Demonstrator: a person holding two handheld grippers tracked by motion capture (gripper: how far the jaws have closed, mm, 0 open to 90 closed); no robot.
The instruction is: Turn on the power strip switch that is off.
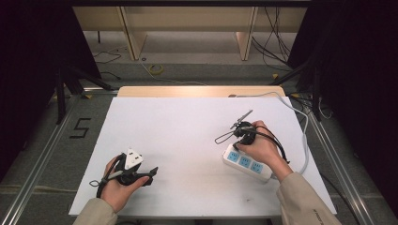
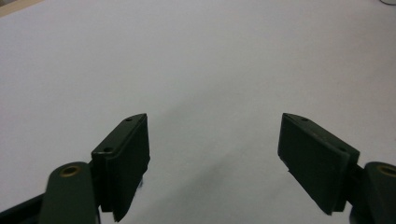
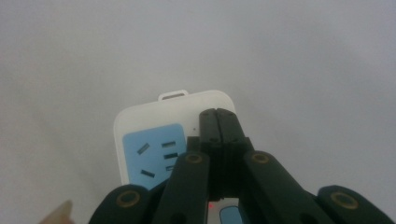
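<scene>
Power strip [image 1: 247, 162] sits at the lower right of the high view, white with blue socket faces, lying flat on the white worktop [image 1: 187, 136], and the right gripper [image 1: 236, 145] is right over its near-left end. In the right gripper view the two black jaws are clamped together, pad against pad, nothing between them, and their tips come down on the white casing of the power strip [image 3: 159, 121] just beside a blue socket face [image 3: 152, 154] in the lower left of that frame. Whether the tips actually press on the plastic or hang just above it, I cannot tell. A small red light glows at the bottom centre, under the jaws. The strip's white cable [image 1: 300, 122] loops up the right side of the high view toward the far edge of the worktop.

Over at the lower left of the high view, the left gripper [image 1: 150, 174] rests low by the bare sheet, well apart from the strip. In the left gripper view its jaws stand wide apart, one pad [image 2: 126, 158] at lower left, the other at lower right, holding nothing, only white surface between them.
</scene>
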